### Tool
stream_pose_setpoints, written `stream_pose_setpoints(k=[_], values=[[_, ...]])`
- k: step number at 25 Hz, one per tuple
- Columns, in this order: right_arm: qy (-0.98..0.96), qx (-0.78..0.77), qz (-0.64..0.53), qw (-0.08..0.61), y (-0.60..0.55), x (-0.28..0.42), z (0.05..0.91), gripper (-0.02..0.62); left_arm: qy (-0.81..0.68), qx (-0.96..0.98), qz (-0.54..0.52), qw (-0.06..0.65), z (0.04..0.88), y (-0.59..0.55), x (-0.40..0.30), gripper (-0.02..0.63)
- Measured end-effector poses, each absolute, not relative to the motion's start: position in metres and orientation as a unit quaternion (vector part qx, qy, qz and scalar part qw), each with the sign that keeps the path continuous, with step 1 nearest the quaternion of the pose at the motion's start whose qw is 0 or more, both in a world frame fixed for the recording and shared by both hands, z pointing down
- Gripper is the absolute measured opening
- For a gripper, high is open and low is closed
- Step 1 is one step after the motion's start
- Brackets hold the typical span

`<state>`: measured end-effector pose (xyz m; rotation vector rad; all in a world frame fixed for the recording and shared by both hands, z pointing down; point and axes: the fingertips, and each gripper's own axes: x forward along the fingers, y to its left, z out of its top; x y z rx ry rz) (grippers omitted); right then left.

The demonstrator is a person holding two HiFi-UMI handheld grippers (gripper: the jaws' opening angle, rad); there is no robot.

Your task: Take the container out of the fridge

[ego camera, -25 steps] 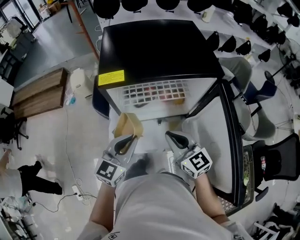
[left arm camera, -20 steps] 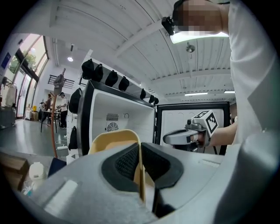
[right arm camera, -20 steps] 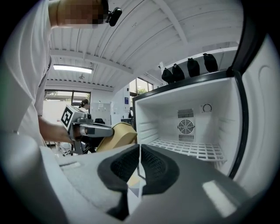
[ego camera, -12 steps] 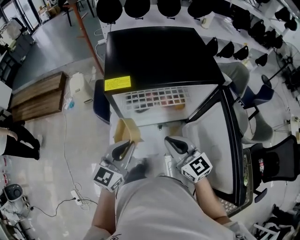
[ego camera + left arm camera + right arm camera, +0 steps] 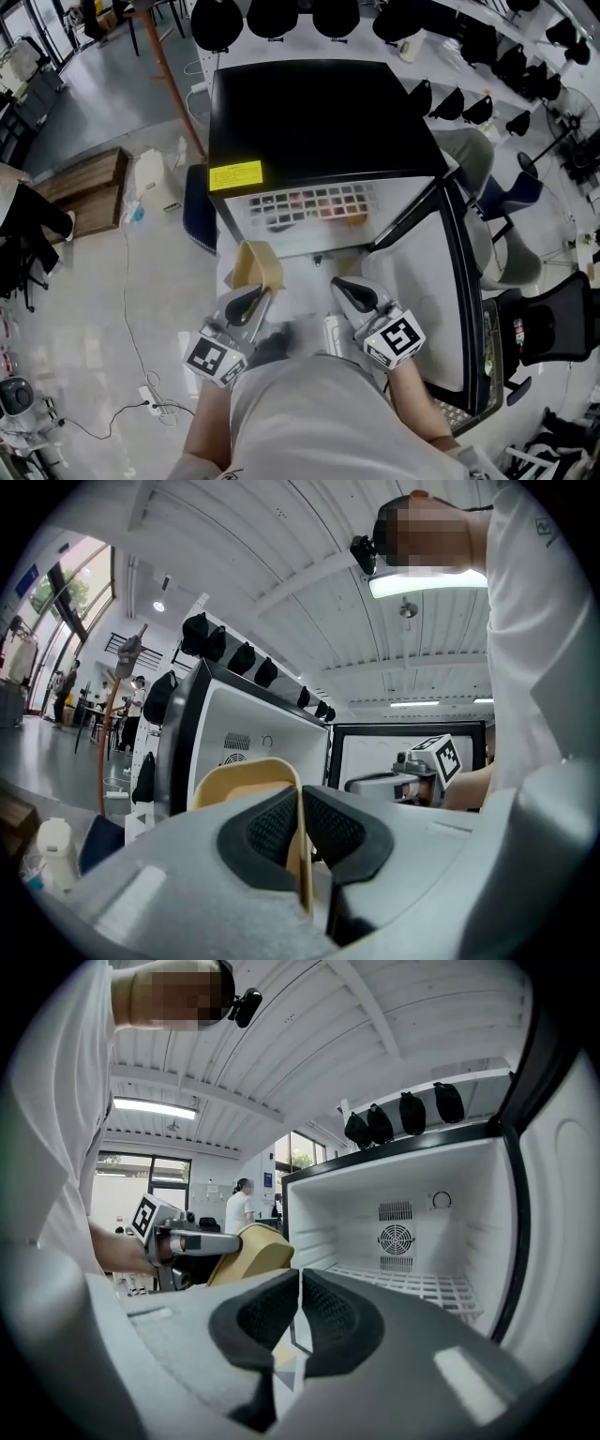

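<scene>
A tan, thin-walled container point(image 5: 255, 265) hangs in front of the open black-topped fridge point(image 5: 319, 112), outside its cavity. My left gripper point(image 5: 257, 292) is shut on it, and in the left gripper view the container's wall point(image 5: 246, 778) is pinched edge-on between the dark pads point(image 5: 275, 829). My right gripper point(image 5: 345, 284) floats beside it to the right, shut with nothing between its pads point(image 5: 328, 1314). The right gripper view shows the container point(image 5: 253, 1252) in the left gripper point(image 5: 178, 1241) and the fridge's white interior point(image 5: 403, 1232).
The fridge door point(image 5: 441, 281) stands open to the right. A wire shelf point(image 5: 309, 202) with coloured items is inside the fridge. A wooden bench point(image 5: 84, 187), a white jug point(image 5: 155, 183) and a floor cable point(image 5: 131, 309) lie at the left. Office chairs point(image 5: 562, 328) stand at the right.
Both grippers and the container stay almost in the same place before the fridge. The head view has shifted slightly, and a person at the left edge has moved.
</scene>
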<state>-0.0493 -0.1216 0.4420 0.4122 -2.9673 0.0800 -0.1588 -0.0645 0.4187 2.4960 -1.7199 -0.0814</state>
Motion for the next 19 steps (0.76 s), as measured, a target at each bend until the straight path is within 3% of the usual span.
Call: stream_pose_setpoints(k=[19], values=[[-0.986,0.147,0.031,0.076,-0.136,-0.052,0.445,0.012,-0.549,0.833,-0.035,0.058,0.415,-0.088,-0.158,0.023]])
